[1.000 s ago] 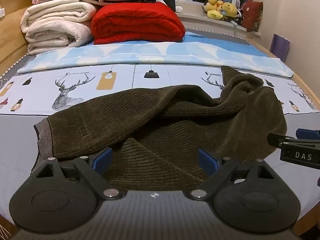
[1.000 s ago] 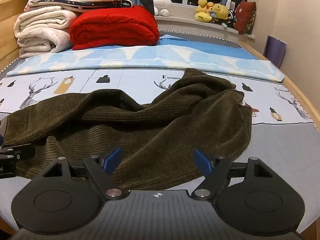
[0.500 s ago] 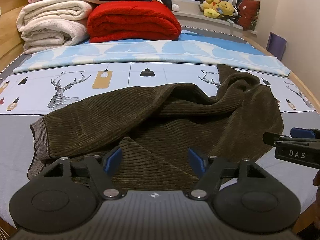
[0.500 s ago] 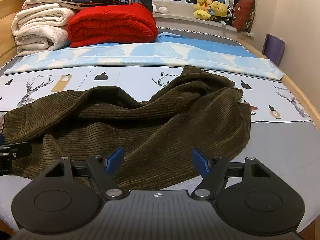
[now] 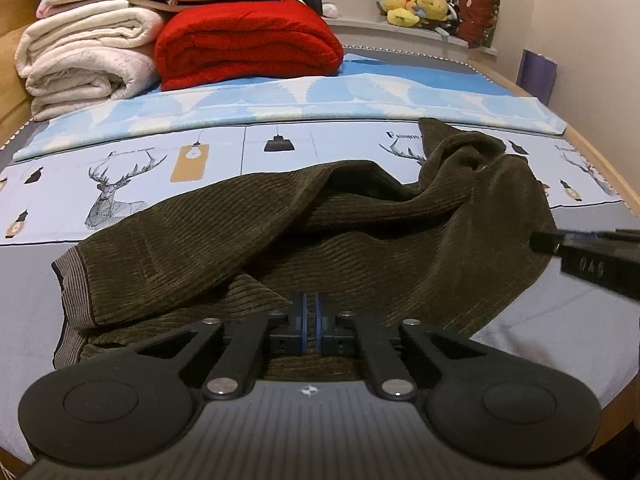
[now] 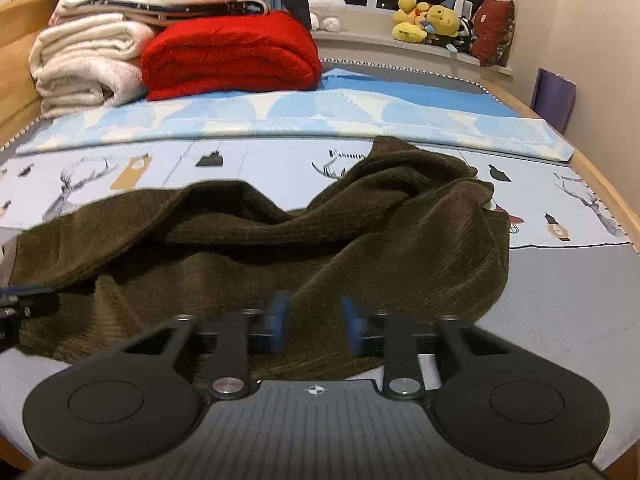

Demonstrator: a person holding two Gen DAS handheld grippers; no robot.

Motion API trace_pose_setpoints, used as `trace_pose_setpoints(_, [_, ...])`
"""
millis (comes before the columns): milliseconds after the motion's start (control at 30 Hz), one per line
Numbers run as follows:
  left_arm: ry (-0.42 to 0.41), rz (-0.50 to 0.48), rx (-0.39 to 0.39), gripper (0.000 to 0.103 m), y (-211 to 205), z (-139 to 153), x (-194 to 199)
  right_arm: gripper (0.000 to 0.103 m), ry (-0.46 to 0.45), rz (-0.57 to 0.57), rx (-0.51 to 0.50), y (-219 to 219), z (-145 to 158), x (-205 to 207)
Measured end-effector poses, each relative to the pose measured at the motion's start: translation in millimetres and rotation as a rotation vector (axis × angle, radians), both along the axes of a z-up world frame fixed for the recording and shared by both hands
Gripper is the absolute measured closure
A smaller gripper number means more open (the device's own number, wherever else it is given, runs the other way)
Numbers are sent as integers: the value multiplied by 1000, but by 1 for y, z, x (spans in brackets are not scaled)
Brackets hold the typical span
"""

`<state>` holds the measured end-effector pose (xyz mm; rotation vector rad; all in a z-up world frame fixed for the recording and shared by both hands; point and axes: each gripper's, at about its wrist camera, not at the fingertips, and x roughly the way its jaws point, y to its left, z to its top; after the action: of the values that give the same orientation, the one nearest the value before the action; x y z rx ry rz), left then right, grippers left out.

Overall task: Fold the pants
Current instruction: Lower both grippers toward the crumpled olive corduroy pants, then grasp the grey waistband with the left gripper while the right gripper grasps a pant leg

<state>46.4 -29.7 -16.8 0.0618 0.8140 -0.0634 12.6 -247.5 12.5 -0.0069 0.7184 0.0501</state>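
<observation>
A wide bed (image 5: pixel 560 332) with a wooden frame and a pale sheet printed with deer and lamps carries everything here. Across its near half lies the pair of dark olive-brown corduroy pants (image 5: pixel 360 240), rumpled, its long axis running left to right across the bed: the ribbed striped cuff sits at the left end and the bunched, raised part at the right. Folds overlap so much that the second leg and the waistband are hard to make out.

At the far end of the bed a folded red blanket (image 5: pixel 248 48) sits beside a stack of rolled cream blankets (image 5: pixel 80 64), and yellow plush toys (image 6: pixel 424 24) line the window ledge.

The left gripper (image 5: pixel 310 322) has just been closing; its blue fingers (image 5: pixel 298 320) now stand almost together over the near hem of the pants, and a fold of corduroy seems pinched between them, though the fabric in the slit is barely visible. The right gripper (image 6: pixel 316 326) has also just been closing; its fingers (image 6: pixel 278 320), blurred, stand narrowly apart astride the near edge of the pants farther right, with corduroy between them, and whether they press on it I cannot tell.
</observation>
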Motion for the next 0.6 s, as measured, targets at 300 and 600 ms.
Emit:
trace_pose_setpoints(300, [31,-170,26,99,32,35,35,84,-108,115,116,-41,76,22])
trace_pose_setpoints(600, [239,-211,219,95,96,-38,100,59,-91,-52,29,-109,32,81])
